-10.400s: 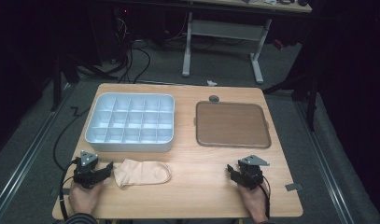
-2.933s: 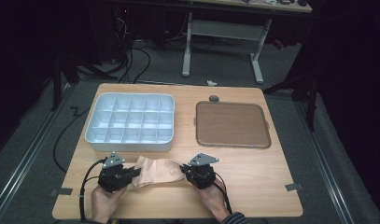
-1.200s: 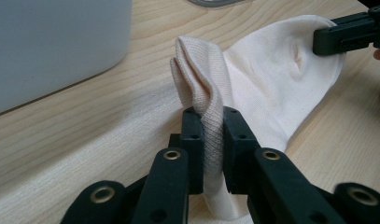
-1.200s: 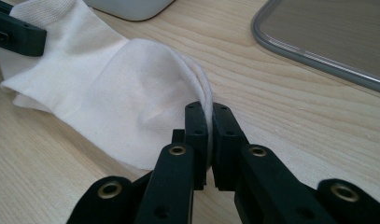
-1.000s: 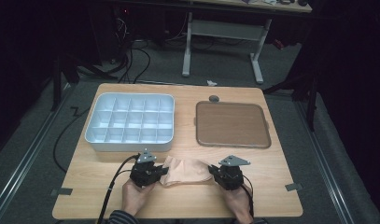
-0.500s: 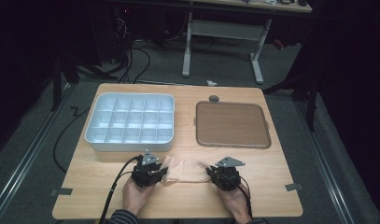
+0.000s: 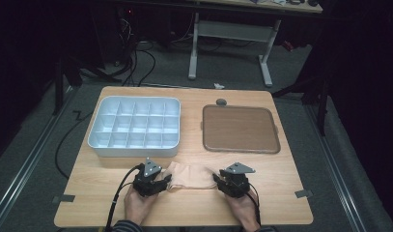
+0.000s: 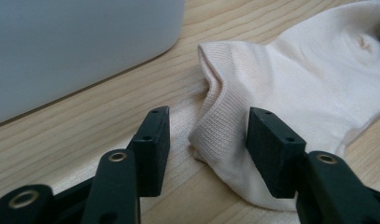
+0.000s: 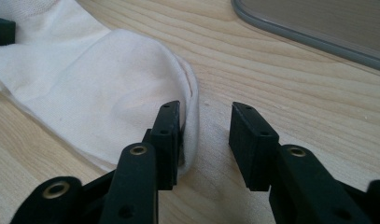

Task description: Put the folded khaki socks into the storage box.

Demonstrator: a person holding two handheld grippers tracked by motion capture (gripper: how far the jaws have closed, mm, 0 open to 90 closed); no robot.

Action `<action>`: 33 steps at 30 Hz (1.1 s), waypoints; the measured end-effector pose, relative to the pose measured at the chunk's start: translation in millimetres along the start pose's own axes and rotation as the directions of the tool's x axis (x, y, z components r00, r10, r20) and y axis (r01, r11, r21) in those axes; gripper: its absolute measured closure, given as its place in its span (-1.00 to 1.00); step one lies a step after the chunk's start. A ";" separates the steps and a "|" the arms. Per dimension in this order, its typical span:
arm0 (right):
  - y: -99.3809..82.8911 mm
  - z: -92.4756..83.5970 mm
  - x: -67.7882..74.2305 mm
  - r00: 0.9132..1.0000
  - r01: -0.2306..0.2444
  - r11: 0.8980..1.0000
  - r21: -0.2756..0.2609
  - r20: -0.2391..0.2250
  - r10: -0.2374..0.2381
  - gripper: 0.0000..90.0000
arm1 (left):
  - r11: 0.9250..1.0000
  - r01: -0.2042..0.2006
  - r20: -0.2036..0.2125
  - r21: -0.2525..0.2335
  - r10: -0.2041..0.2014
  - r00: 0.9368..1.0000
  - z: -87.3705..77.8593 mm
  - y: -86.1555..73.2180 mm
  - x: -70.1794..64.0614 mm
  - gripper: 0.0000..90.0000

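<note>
High view: a pale sock lies flat near the table's front edge, between the left gripper and right gripper; a compartment tray and brown board sit behind. Left gripper view: jaws, just opening, stand apart astride the cuff, released. Right gripper view: jaws, just opening, released; one pad apparently brushes the toe edge.

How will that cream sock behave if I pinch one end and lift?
Probably floppy: the sock lies limp and creased on the table, so the free end should droop. It looks thin and ribbed, likely light and not slippery. The left tongs, just opening, straddle its cuff without pressing, so close them first.
</note>
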State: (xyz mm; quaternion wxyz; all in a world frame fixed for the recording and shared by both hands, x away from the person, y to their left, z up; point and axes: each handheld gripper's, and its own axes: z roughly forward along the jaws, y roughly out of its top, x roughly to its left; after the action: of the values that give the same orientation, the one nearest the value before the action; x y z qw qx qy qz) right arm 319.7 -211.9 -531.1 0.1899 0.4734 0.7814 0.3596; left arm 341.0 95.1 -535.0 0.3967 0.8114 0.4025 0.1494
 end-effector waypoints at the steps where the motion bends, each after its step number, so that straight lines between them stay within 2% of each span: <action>1: -0.2 -0.1 -0.4 1.000 -0.004 1.000 -0.002 -0.001 0.004 0.38 | 1.000 0.003 0.001 0.000 -0.003 1.000 -0.1 0.0 0.3 0.10; 4: -0.2 -1.1 -1.1 1.000 -0.016 1.000 -0.002 -0.004 0.016 0.34 | 1.000 0.011 0.001 -0.002 -0.011 1.000 -0.1 0.0 0.8 0.09; 12: 8.0 -18.4 -3.1 0.999 -0.040 0.997 -0.059 0.003 0.040 0.34 | 1.000 0.024 0.002 -0.002 -0.024 1.000 -0.3 -0.1 1.6 0.05; 18: 17.2 -26.7 6.9 1.000 -0.013 0.995 -0.101 -0.025 0.011 0.40 | 1.000 0.027 0.000 -0.003 -0.027 1.000 -0.2 -0.2 0.6 0.02; 23: 19.0 -23.4 16.0 0.999 -0.011 0.996 -0.091 -0.051 0.006 0.53 | 0.999 0.039 0.009 -0.004 -0.039 0.999 -0.5 -0.2 1.8 0.00; 25: 19.8 -18.1 25.8 0.997 0.008 0.998 -0.067 -0.082 -0.013 0.64 | 0.999 0.048 0.008 -0.005 -0.048 0.999 -0.9 -0.3 2.7 0.00; 33: 22.7 -6.1 44.2 0.991 0.033 0.998 -0.048 -0.129 -0.039 0.88 | 0.996 0.084 0.013 -0.008 -0.084 0.996 -3.9 2.5 5.2 -0.01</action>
State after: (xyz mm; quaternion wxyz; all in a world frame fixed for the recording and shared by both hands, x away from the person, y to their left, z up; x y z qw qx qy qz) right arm 308.3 -168.8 -508.2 0.1558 0.4301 0.7922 0.4039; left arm 343.5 100.3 -531.0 0.4084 0.7930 0.4331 0.1293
